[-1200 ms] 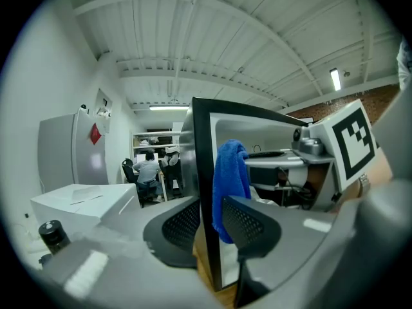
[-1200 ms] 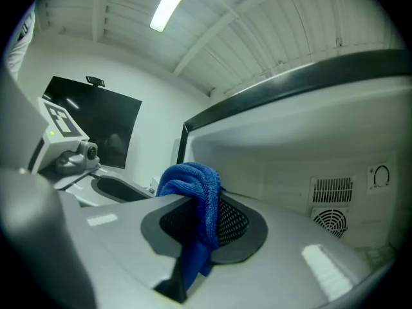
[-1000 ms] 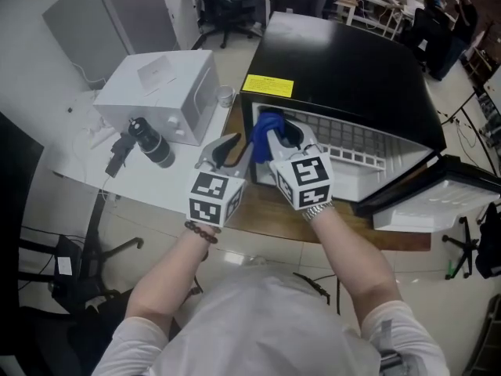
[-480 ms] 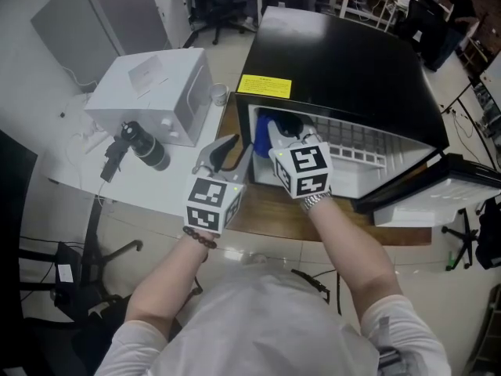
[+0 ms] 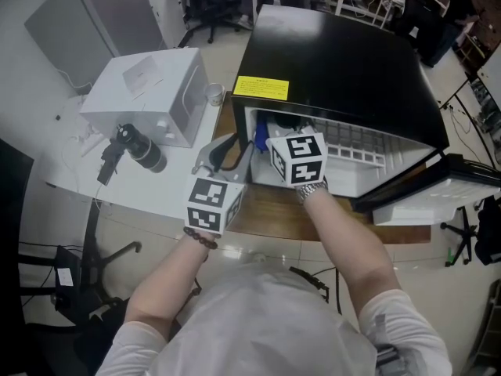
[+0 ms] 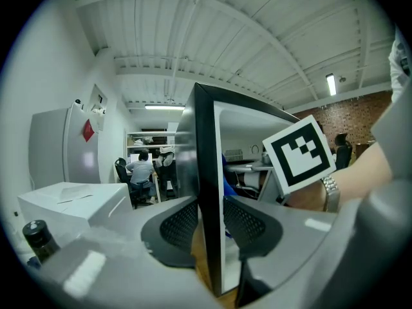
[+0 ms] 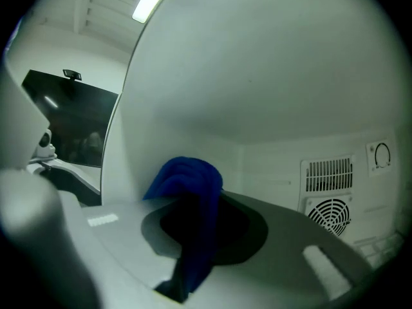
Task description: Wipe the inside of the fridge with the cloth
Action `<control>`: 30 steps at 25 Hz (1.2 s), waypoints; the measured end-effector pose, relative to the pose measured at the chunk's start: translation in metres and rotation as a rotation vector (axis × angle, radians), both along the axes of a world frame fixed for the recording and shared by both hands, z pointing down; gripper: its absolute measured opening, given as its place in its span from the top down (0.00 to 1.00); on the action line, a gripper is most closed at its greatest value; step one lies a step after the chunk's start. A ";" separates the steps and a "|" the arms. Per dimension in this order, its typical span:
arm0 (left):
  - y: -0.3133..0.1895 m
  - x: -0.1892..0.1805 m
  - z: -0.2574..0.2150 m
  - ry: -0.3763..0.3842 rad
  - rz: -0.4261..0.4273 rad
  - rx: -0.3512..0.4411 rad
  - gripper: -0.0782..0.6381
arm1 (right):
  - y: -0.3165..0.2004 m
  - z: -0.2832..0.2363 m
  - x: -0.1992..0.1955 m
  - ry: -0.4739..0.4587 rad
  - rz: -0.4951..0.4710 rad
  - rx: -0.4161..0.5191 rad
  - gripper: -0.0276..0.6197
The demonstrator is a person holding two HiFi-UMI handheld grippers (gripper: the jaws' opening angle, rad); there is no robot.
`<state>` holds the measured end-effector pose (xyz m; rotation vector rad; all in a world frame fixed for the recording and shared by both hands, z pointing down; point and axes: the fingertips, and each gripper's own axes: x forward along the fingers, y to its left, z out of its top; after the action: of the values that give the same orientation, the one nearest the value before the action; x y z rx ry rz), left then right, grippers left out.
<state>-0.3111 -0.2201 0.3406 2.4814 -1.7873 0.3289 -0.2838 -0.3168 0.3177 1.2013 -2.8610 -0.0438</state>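
The black mini fridge [image 5: 344,53] stands open with a white inside. My right gripper [image 5: 272,135] reaches into its left part, shut on the blue cloth [image 5: 260,138]. In the right gripper view the cloth [image 7: 187,185] bulges out past the jaws of the right gripper [image 7: 193,208], close to the white left inner wall. My left gripper [image 5: 233,153] stays outside at the fridge's left front edge. Its jaws have just been opening a little, and that side wall [image 6: 205,172] stands between them with the pads against both faces.
A white box appliance [image 5: 153,92] and a black camera lens [image 5: 141,149] sit on the white table at left. The fridge door [image 5: 438,194] hangs open at right. A wire shelf [image 5: 352,143] and a fan vent [image 7: 331,214] are inside. A person sits far behind [image 6: 138,169].
My right gripper has moved deeper into the fridge with the cloth, which is now mostly hidden in the head view. The left gripper has stayed at the fridge's edge.
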 end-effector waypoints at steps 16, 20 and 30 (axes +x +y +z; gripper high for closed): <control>-0.005 0.005 0.000 0.001 -0.032 -0.002 0.67 | -0.033 0.012 -0.001 0.024 0.042 -0.037 0.89; -0.006 0.004 -0.002 0.011 -0.039 0.006 0.67 | -0.042 0.014 -0.001 0.024 0.054 -0.046 0.89; -0.007 0.005 -0.003 0.003 -0.037 0.016 0.67 | -0.065 0.015 0.004 0.027 0.102 -0.055 0.89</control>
<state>-0.3058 -0.2275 0.3375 2.4543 -1.8402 0.3089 -0.2802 -0.3818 0.3330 1.3237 -2.7537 0.0220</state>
